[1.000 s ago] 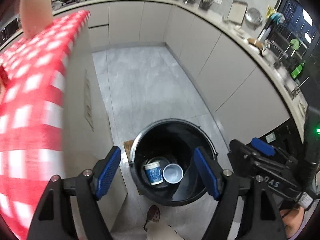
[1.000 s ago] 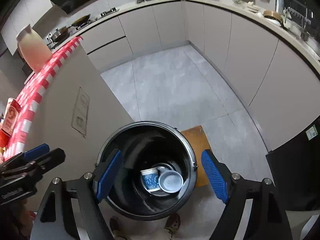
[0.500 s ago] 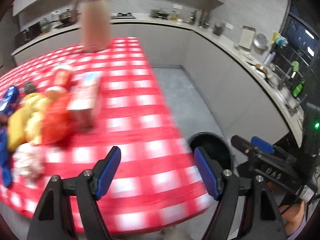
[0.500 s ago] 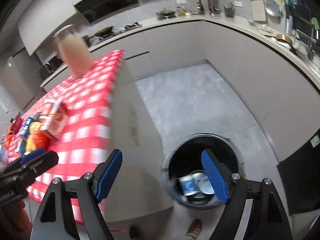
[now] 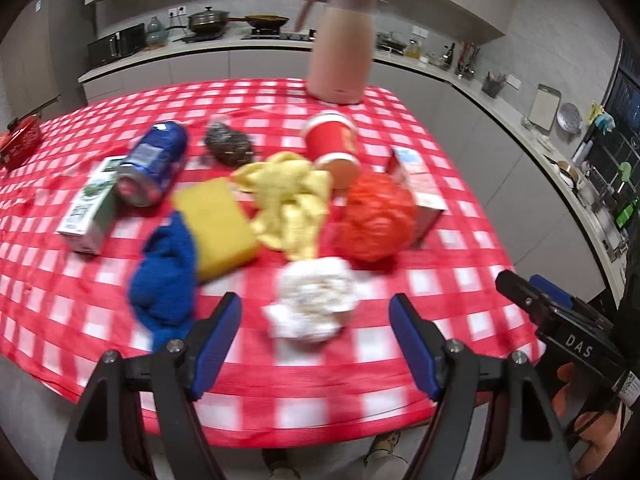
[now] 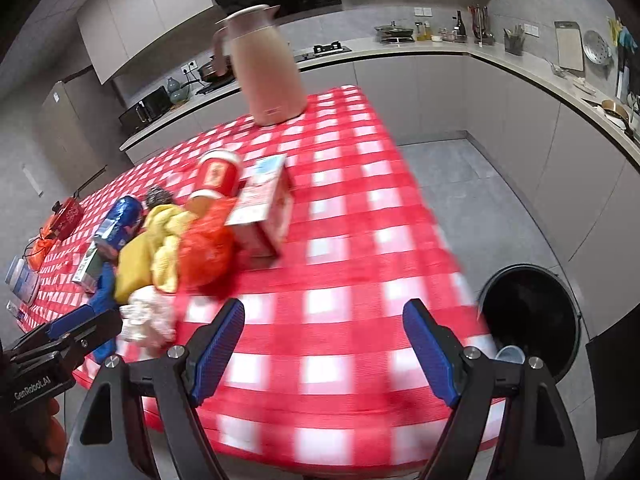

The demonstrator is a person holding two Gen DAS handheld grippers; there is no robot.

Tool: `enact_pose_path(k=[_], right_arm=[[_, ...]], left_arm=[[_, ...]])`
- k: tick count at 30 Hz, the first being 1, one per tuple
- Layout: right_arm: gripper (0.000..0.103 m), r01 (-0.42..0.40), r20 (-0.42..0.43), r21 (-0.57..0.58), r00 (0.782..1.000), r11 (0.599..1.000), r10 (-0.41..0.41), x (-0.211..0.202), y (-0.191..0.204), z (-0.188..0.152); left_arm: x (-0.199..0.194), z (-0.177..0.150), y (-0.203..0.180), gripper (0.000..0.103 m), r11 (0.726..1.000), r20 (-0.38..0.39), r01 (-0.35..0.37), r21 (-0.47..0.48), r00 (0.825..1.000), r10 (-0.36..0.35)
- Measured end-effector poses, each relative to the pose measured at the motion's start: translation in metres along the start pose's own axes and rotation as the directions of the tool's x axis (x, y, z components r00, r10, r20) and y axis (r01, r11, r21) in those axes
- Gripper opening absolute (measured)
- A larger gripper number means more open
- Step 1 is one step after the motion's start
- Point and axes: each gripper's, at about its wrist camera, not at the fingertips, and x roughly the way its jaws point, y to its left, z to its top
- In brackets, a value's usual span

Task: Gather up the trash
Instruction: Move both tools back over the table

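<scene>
My left gripper [image 5: 316, 344] is open and empty, hovering over the table's near edge just in front of a crumpled white tissue [image 5: 312, 304]. Behind it lie an orange plastic bag [image 5: 374, 218], a yellow cloth [image 5: 290, 200], a yellow sponge [image 5: 218, 220], a blue cloth [image 5: 164, 276], a blue can [image 5: 154, 164], a red paper cup [image 5: 334, 146] and two cartons [image 5: 418, 188] [image 5: 92, 204]. My right gripper [image 6: 324, 348] is open and empty over the table's near right part. The black trash bin [image 6: 528, 320] stands on the floor to the right with a cup inside.
The table has a red-and-white checked cloth [image 5: 400, 120]. A pink kettle jug [image 5: 342, 44] stands at its far edge. A steel scourer [image 5: 228, 144] lies mid-table. Grey kitchen counters [image 6: 520, 68] run along the back and right, with grey floor [image 6: 460, 184] between them and the table.
Both grippers swung up and left from above the bin to face the table. The bin left the left wrist view; the trash pile now fills it.
</scene>
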Motion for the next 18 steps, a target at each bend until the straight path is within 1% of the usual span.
enact_pose_path(k=[4, 8, 11, 13, 18], right_arm=[[0.083, -0.01, -0.012, -0.002, 1.0, 1.0, 0.01, 0.005, 0.025, -0.002], [0.083, -0.016, -0.011, -0.027, 1.0, 1.0, 0.015, 0.005, 0.037, 0.004], [0.083, -0.033, -0.009, -0.055, 0.999, 0.998, 0.032, 0.008, 0.039, 0.011], [0.083, -0.036, -0.01, -0.069, 0.999, 0.997, 0.035, 0.012, 0.04, 0.015], [0.083, -0.082, -0.015, -0.081, 0.997, 0.993, 0.081, 0.018, 0.037, 0.025]], left_arm=[[-0.002, 0.003, 0.021, 0.077, 1.0, -0.004, -0.004, -0.012, 1.0, 0.004], [0.0, 0.007, 0.03, 0.077, 1.0, 0.009, -0.014, -0.026, 1.0, 0.014], [0.003, 0.009, 0.035, 0.077, 0.998, 0.005, -0.033, -0.056, 0.999, 0.033], [0.003, 0.011, 0.036, 0.077, 0.996, -0.004, -0.032, -0.081, 0.999, 0.032], [0.004, 0.017, 0.031, 0.077, 0.994, 0.009, -0.066, -0.089, 0.998, 0.067]])
